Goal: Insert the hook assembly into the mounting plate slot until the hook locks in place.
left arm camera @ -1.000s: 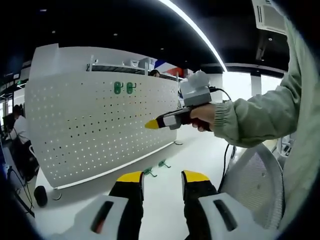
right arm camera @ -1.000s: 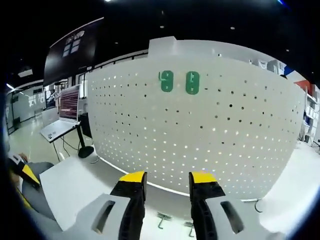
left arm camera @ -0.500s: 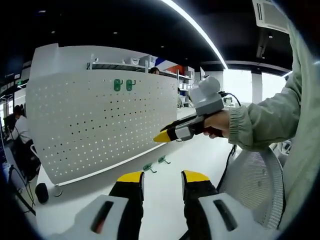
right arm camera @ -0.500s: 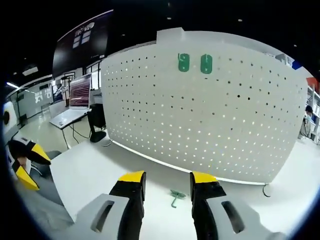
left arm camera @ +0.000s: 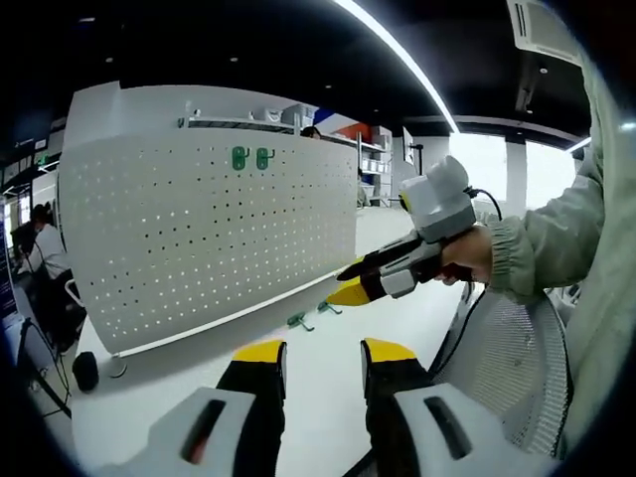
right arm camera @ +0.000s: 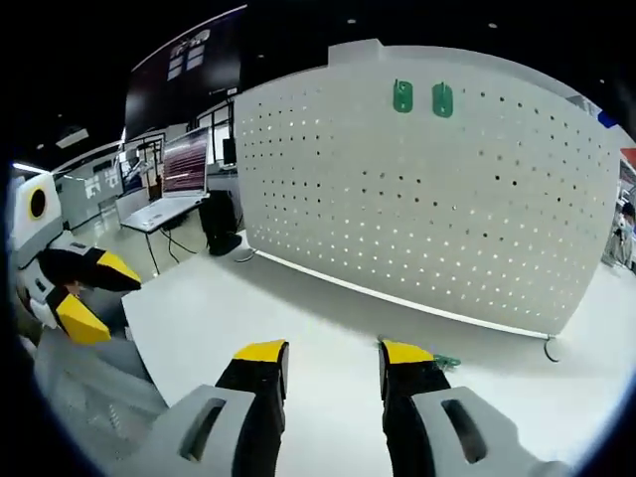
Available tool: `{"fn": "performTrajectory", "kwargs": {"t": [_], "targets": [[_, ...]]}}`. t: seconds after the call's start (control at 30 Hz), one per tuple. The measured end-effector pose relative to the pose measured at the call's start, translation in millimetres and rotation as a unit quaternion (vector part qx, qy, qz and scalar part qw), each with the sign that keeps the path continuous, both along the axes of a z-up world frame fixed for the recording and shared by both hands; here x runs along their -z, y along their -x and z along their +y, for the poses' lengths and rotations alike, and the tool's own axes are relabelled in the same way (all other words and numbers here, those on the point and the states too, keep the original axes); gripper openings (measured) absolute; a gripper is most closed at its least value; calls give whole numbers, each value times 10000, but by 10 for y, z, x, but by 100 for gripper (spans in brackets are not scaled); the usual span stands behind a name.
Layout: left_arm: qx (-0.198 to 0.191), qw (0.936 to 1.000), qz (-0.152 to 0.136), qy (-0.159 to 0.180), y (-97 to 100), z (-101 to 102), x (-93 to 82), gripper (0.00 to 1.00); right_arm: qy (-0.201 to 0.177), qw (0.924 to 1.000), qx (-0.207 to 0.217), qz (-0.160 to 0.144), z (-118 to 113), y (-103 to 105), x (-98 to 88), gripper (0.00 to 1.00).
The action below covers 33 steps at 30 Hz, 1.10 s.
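White perforated mounting plate (left arm camera: 199,238) stands upright on the white desk (left arm camera: 318,388), two green hooks (left arm camera: 250,158) fitted near its top edge. Two loose green hooks (left arm camera: 310,315) lie on the desk near its base.

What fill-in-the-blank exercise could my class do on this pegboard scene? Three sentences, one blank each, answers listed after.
1. The two hooks already mounted near the top of the white pegboard are ____ in colour.
2. The loose hooks lie on the white ____ below the pegboard.
3. The right tool, held by a person's hand, has ____ tips, as does the left tool.

Missing words: green; table; yellow
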State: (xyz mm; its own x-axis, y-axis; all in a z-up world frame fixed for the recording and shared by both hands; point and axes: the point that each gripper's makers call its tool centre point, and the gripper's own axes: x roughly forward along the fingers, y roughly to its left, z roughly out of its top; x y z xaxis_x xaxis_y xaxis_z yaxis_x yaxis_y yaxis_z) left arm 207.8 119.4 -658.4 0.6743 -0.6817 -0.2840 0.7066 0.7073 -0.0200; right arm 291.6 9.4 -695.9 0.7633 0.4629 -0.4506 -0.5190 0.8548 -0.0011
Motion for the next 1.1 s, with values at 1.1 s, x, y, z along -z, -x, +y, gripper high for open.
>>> {"fn": "performTrajectory", "kwargs": {"t": [1.1], "targets": [[218, 9981, 452, -353, -121, -123, 251, 35, -251, 9987, 152, 424, -320, 374, 112, 45]]}}
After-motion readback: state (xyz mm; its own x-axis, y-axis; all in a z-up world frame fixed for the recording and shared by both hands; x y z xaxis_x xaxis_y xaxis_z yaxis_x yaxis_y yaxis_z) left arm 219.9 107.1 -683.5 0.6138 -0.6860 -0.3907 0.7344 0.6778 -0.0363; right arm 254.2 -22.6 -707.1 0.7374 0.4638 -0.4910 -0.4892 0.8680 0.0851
